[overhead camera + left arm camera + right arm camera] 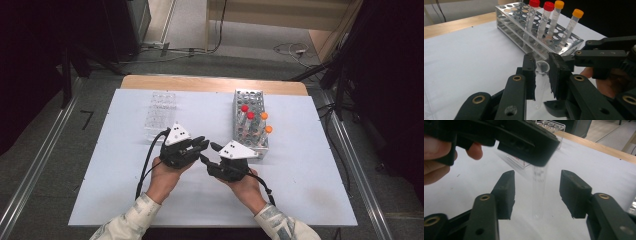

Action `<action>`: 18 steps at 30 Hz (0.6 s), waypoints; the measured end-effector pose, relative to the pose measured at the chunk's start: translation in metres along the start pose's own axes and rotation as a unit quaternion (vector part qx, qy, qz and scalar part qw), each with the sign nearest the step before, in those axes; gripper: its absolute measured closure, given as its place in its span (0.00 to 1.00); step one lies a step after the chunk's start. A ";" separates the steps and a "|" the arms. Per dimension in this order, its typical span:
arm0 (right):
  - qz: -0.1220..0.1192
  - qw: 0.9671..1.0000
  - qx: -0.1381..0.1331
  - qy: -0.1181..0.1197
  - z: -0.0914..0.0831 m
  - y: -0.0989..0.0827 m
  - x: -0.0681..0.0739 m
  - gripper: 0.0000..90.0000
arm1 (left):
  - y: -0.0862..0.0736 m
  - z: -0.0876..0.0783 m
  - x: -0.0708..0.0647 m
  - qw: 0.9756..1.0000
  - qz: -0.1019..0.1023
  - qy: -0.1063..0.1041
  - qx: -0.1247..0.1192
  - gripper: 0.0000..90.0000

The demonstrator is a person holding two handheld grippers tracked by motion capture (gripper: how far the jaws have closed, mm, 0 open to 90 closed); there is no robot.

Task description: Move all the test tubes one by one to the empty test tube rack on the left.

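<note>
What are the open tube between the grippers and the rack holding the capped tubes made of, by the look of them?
The tube looks like clear plastic or glass: the table shows through it, faint print sits on its wall, and the frames cannot settle which. The rack looks like bright metal, likely steel or aluminium: silvery, shiny, with punched round holes in thin plates.

- clear tube point(541, 75), no cap
- black grippers, left point(541, 72), right point(537, 192)
- silver rack point(250, 122): two red caps point(247, 111), two orange caps point(266, 122)
- white table point(125, 180)
- patterned pale sleeves point(135, 215)
</note>
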State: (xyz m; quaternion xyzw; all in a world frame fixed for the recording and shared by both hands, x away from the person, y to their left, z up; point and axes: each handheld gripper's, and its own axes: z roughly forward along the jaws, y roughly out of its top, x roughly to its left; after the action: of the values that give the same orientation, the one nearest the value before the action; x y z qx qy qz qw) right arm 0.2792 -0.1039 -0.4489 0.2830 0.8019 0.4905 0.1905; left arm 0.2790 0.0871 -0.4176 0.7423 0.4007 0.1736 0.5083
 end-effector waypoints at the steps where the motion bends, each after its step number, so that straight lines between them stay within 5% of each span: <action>1: 0.001 1.000 -0.002 0.002 -0.002 0.000 -0.001 0.46 | 0.001 -0.001 0.001 1.000 0.000 0.001 0.000 0.85; 18: 0.009 1.000 -0.002 -0.013 -0.049 -0.014 -0.026 0.40 | 0.022 -0.025 0.033 0.998 -0.030 0.032 -0.036 0.85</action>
State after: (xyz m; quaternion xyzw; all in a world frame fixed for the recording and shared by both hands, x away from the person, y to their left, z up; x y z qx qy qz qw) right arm 0.2670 -0.1585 -0.4386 0.2963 0.7960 0.4898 0.1967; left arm 0.2921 0.1247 -0.3917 0.7050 0.4326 0.1963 0.5266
